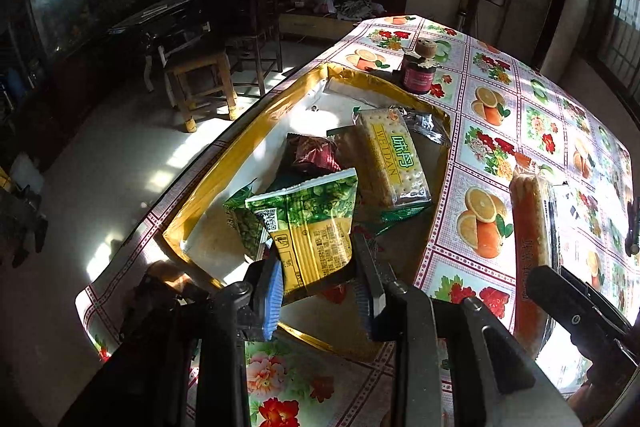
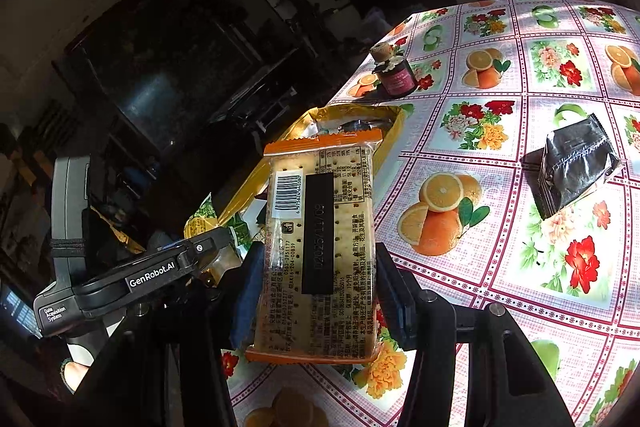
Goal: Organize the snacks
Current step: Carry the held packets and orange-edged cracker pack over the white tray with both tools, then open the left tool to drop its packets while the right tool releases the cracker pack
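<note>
My left gripper is shut on a green and yellow pea snack packet, held over the near end of a yellow-rimmed tray. The tray holds a yellow WEIDAN cracker pack, a dark red packet, another green packet and a silver packet. My right gripper is shut on an orange-edged cracker pack, held upright above the table beside the tray. That pack also shows at the right of the left wrist view.
A small dark red jar with a cork lid stands on the fruit-pattern tablecloth beyond the tray. A silver foil packet lies on the table to the right. A wooden stool stands on the floor to the left.
</note>
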The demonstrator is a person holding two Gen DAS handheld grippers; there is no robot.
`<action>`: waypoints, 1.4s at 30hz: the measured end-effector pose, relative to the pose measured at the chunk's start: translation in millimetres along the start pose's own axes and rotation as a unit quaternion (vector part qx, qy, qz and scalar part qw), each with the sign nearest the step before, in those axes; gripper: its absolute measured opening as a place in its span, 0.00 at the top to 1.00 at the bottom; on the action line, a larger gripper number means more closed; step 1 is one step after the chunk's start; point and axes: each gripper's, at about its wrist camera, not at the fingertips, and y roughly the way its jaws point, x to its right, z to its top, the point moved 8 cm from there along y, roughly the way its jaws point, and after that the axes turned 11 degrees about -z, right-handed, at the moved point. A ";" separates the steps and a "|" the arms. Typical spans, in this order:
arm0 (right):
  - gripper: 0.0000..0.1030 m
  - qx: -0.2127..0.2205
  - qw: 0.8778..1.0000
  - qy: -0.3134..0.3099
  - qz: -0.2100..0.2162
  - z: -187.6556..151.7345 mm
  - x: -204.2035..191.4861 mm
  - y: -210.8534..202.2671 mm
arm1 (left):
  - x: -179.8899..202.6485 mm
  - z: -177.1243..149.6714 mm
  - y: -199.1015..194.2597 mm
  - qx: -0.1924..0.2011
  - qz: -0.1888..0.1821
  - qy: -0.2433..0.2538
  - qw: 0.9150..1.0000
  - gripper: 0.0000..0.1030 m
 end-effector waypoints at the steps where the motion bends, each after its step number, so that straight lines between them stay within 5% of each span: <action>1: 0.45 -0.001 1.000 -0.002 0.001 0.1 -2.1 1.2 | -1.5 -0.1 0.0 0.001 0.002 -0.001 1.000 0.71; 42: 0.45 -0.031 0.995 -0.086 -0.033 63.5 -50.1 138.1 | -23.9 8.9 68.1 -0.057 -0.001 -0.029 0.998 0.71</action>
